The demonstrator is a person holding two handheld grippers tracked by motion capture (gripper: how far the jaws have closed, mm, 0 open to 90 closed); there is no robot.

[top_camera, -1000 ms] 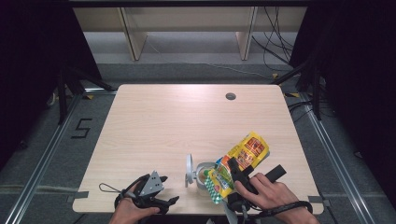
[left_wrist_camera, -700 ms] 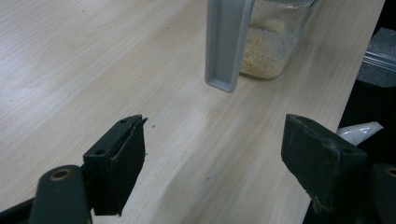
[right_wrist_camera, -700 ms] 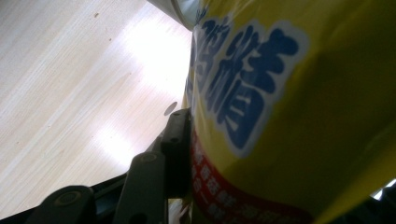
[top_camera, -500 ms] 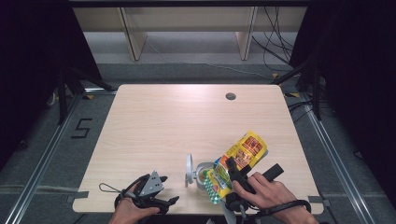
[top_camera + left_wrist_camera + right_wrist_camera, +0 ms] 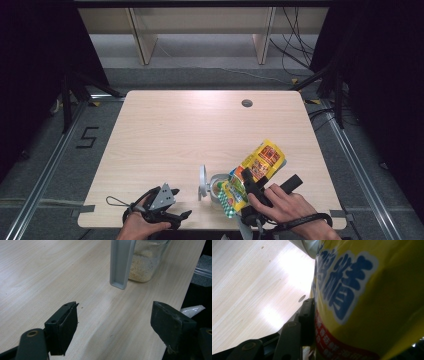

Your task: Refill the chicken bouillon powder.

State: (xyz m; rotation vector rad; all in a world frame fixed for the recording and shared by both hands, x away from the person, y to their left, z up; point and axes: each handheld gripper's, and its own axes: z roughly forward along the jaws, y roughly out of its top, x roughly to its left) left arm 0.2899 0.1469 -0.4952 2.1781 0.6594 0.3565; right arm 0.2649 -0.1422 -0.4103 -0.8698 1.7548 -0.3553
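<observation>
A yellow snack bag (image 5: 262, 161) leans tilted over a glass jar (image 5: 216, 187) near the table's front edge. My right gripper (image 5: 270, 181) is shut on the bag, with its lower end over the jar's mouth. In the right gripper view the bag (image 5: 364, 297) sits close up, pressed against one black finger (image 5: 307, 315); the other finger is hidden behind it. The jar (image 5: 144, 263) holds pale crumbs, and its grey lid (image 5: 122, 262) stands up beside it. My left gripper (image 5: 176, 214) rests at the front left edge, open (image 5: 117, 327) and holding nothing, pointed toward the jar.
The wooden table (image 5: 190, 130) has a round cable hole (image 5: 246, 103) at the back right. A shelf unit (image 5: 200, 30) stands beyond the far edge. Metal rails run along both sides on the floor.
</observation>
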